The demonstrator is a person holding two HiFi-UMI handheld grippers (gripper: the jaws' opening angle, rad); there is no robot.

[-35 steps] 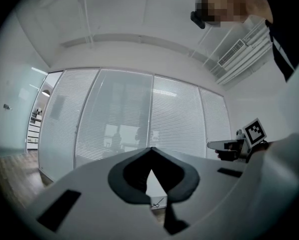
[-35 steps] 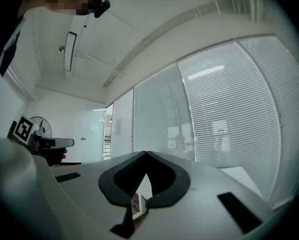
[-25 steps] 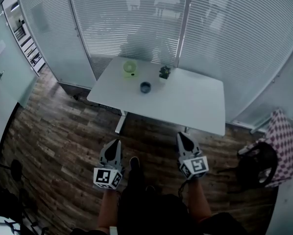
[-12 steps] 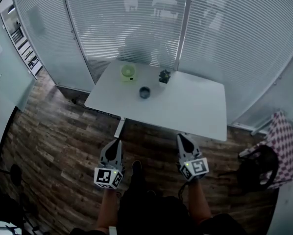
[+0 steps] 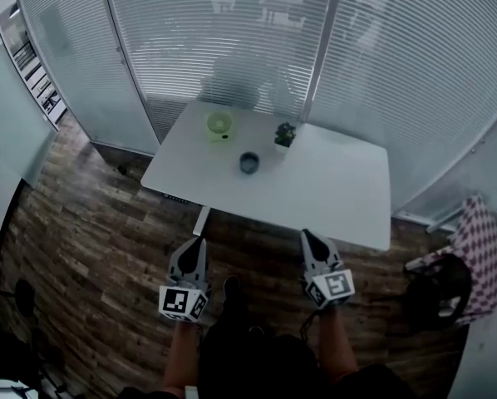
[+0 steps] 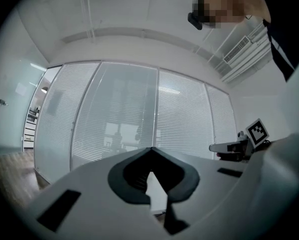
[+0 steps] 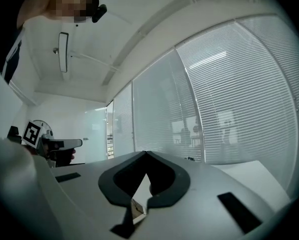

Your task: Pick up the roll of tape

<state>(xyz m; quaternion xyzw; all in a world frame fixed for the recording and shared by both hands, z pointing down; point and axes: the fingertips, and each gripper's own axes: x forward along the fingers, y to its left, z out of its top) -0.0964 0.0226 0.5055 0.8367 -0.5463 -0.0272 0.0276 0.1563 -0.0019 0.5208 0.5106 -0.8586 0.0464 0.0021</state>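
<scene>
- The tape (image 5: 248, 163) is probably light and stiff, a wound ring that should keep its shape under a squeeze; its smooth outer face may be slippery, so a firm pinch looks wise
- The best hold is likely across the ring wall, one jaw in the hollow centre and one outside; pinching across the whole roll is the other choice, if the jaws open wide enough
- It looks like a small dark ring with a paler centre, seemingly lying flat; it is too small here to tell its material or any loose end
- It lies on the white table (image 5: 332, 189), towards the far side, between a pale green round thing (image 5: 219, 124) and a little potted plant (image 5: 283, 134), apart from both
- The left gripper (image 5: 194, 242) and right gripper (image 5: 308, 236) are held level above the wood floor, short of the table's near edge, well apart from the tape; each has its jaws pressed together on nothing
</scene>
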